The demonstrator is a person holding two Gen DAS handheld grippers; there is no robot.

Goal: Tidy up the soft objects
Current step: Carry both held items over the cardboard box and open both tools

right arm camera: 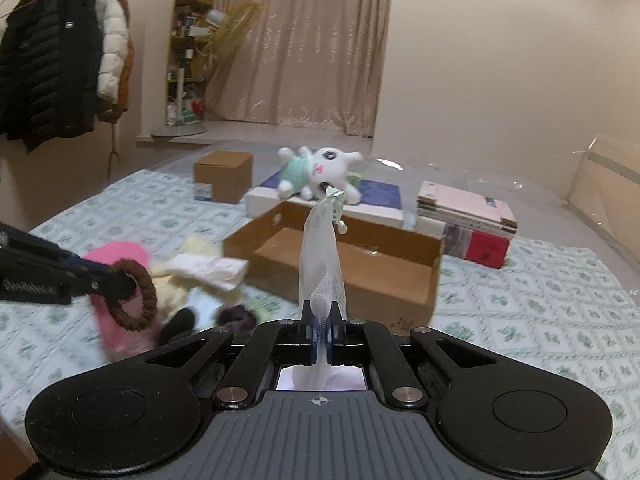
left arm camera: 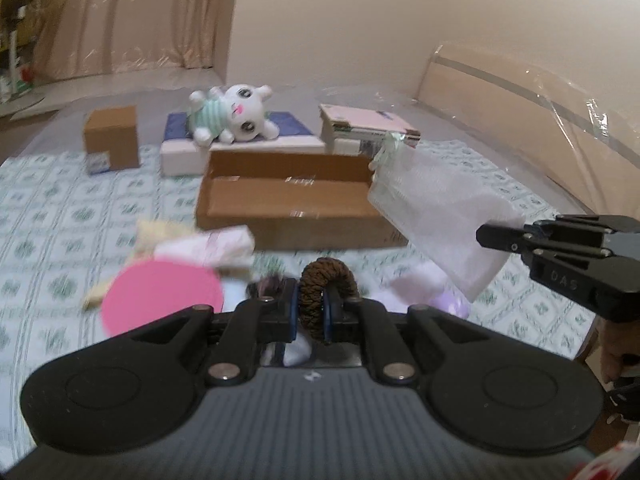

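Scrunchie (left arm camera: 325, 294), brown, soft, light: left hand-held gripper (left arm camera: 316, 312) clamped across its band, frame centre. Mesh pouch (right arm camera: 320, 258), limp, featherlight: right hand-held gripper (right arm camera: 320, 334) clamped on its edge.

A braided brown cloth hair tie (left arm camera: 323, 296) and a sheer white mesh pouch (right arm camera: 320, 264) hang in matt black plastic grippers with blue pads. Beyond, a matt brown cardboard box (left arm camera: 288, 200) sits on a printed cloth bedsheet (left arm camera: 60, 208), a fuzzy plush toy (left arm camera: 234, 114) at the far edge, glossy plastic film (left arm camera: 560, 92) over the headboard.
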